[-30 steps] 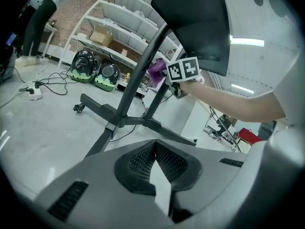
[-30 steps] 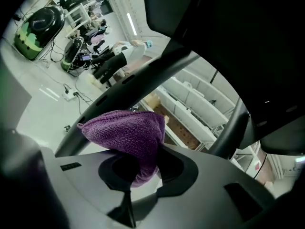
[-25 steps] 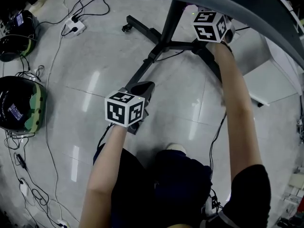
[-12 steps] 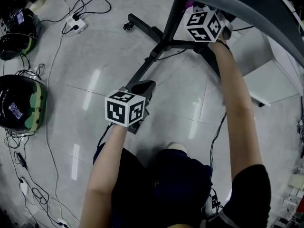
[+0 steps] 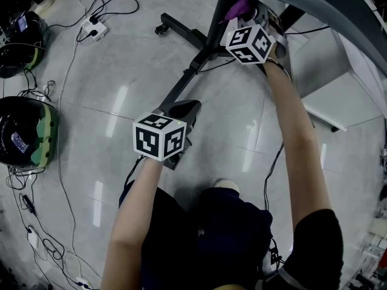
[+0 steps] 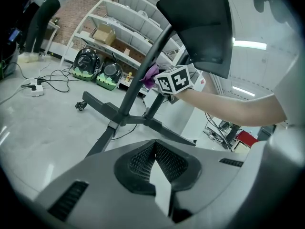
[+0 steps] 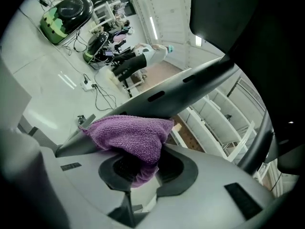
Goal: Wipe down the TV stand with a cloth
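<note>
A pale, glossy floor (image 5: 121, 71) takes up most of the room, with thin cables (image 5: 65, 101) trailing across its left side. On it stands the black TV stand (image 5: 181, 86): flat legs on castors spread out from a hub, and a post rises from the hub under the dark screen edge (image 5: 314, 5). The person stands over one of the legs with both bare arms stretched forward. By the left wall sit two green-and-black rounded shells (image 5: 27, 132); they could be helmets, but I can't say for sure from here.

The left gripper (image 6: 155, 151) is held low above the near leg. Its jaws are closed on each other with nothing between them, and I can't tell whether it touches the leg. The right gripper (image 7: 142, 168) reaches up to the post, and its jaws are clamped on a purple cloth (image 7: 131, 135). The cloth bunches out in front of the jaws and presses against the dark post, just below the screen. A white power strip (image 5: 95, 32) lies far off to the left among the cables.
</note>
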`<state>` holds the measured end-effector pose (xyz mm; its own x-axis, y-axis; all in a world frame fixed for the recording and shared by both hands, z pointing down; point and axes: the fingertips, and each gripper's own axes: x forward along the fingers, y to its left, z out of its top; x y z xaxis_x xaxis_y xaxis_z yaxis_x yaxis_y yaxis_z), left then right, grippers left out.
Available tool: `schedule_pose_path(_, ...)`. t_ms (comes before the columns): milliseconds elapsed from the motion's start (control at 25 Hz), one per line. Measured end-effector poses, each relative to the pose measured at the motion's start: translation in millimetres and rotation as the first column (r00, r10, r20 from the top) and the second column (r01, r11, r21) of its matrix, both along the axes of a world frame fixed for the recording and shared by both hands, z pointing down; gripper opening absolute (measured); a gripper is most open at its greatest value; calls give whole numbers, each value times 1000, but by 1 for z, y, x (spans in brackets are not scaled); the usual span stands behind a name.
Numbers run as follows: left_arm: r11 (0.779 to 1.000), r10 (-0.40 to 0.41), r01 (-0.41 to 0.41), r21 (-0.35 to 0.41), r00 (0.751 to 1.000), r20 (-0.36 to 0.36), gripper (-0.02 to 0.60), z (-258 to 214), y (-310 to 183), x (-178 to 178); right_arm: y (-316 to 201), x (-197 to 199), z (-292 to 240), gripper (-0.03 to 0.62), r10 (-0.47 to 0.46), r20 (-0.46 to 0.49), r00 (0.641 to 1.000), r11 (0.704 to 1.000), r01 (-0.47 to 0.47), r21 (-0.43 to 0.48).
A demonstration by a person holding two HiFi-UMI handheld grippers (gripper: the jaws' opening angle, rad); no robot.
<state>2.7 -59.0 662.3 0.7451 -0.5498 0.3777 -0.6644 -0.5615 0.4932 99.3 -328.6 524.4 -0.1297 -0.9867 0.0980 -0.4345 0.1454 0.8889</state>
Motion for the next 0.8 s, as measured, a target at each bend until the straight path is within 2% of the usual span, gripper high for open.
schedule_pose_path(480,999,22,-22,-23,1000,-13,6,8,0,9,7,-1,70,97,-16,-15,1000,996,15,-86)
schedule_pose_path(800,998,30,-29,-59,1000,8,6,24,-4,12,9,-1,120,97,-15,2,1000,988,15,-154)
